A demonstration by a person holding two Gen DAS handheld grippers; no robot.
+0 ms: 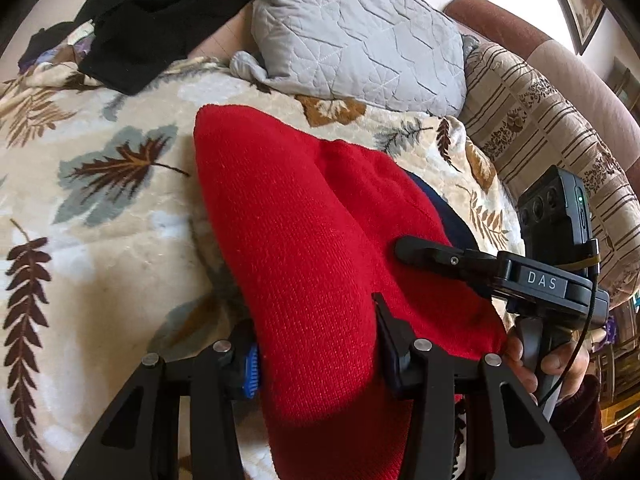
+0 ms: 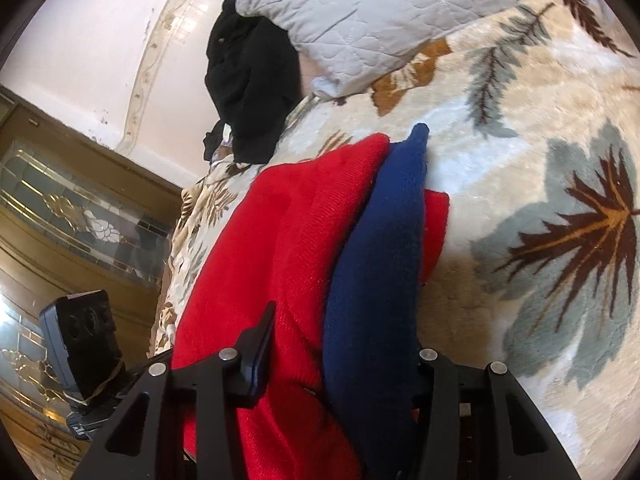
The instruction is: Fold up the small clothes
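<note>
A red knit garment with a navy blue part lies bunched on a leaf-patterned blanket. In the left wrist view my left gripper has its fingers on either side of the red fabric, which fills the gap between them. The right gripper reaches in from the right, its finger lying on the red knit. In the right wrist view the right gripper straddles the red fabric and the blue part; its right finger is hidden under the blue cloth.
A grey quilted pillow lies at the head of the bed, with black clothing beside it. A striped cushion and sofa arm stand to the right. A wooden cabinet with glass panels stands beyond the bed.
</note>
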